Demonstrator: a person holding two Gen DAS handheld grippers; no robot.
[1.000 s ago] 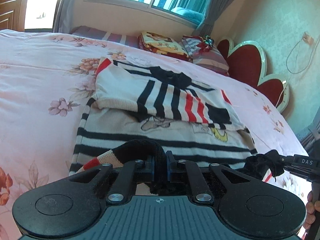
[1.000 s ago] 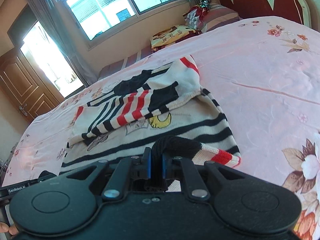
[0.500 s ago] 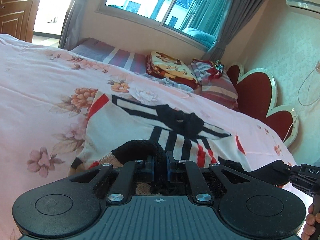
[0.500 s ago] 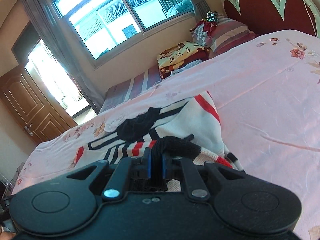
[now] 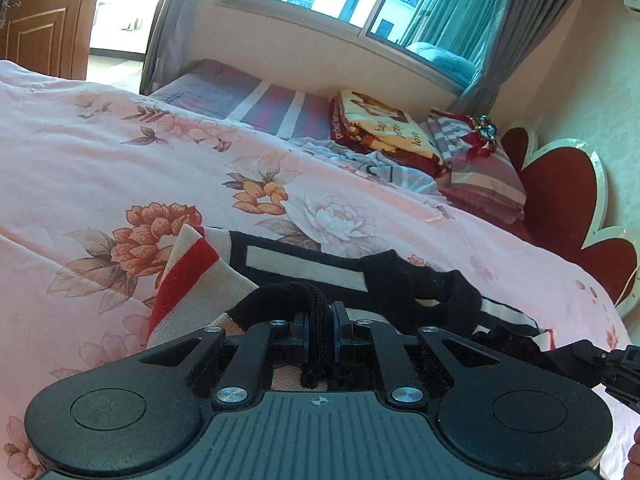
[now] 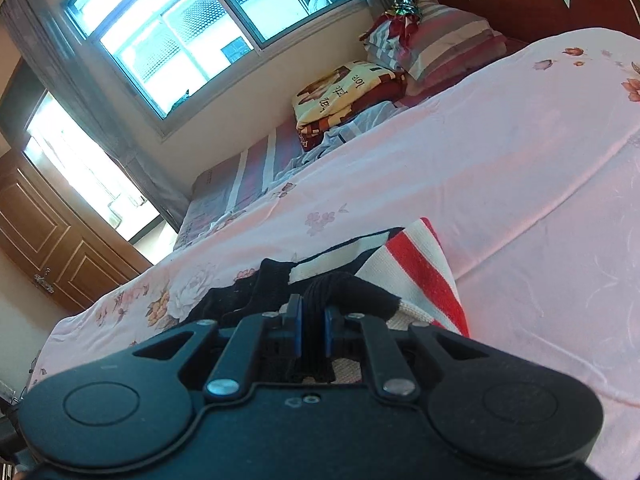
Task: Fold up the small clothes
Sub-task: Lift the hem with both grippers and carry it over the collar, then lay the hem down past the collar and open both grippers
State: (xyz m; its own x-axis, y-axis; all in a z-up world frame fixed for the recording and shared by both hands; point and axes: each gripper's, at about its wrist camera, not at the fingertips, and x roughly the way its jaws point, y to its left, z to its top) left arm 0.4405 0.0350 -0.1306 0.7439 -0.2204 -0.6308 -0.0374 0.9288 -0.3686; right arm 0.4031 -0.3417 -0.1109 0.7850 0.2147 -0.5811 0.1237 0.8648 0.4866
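Note:
A small cream sweater [image 5: 200, 272] with black and red stripes and a black collar lies on the pink floral bedspread [image 5: 120, 168]. My left gripper [image 5: 320, 336] is shut on the black hem of the sweater, near its left side. My right gripper [image 6: 312, 332] is shut on the black hem at the sweater's right side [image 6: 416, 268]. Both hold the hem close to the sweater's collar end. Most of the sweater's body is hidden under the grippers. The right gripper's tip shows at the right edge of the left wrist view [image 5: 600, 364].
Folded blankets [image 5: 384, 136] and striped pillows [image 5: 480, 168] lie at the far edge of the bed under the window. A red heart-shaped headboard [image 5: 568, 208] stands on the right. A wooden door [image 6: 44, 240] is at the far left.
Both grippers have carried the sweater's hem forward over its body toward the collar end. The striped front and folded sleeves seen before are now covered.

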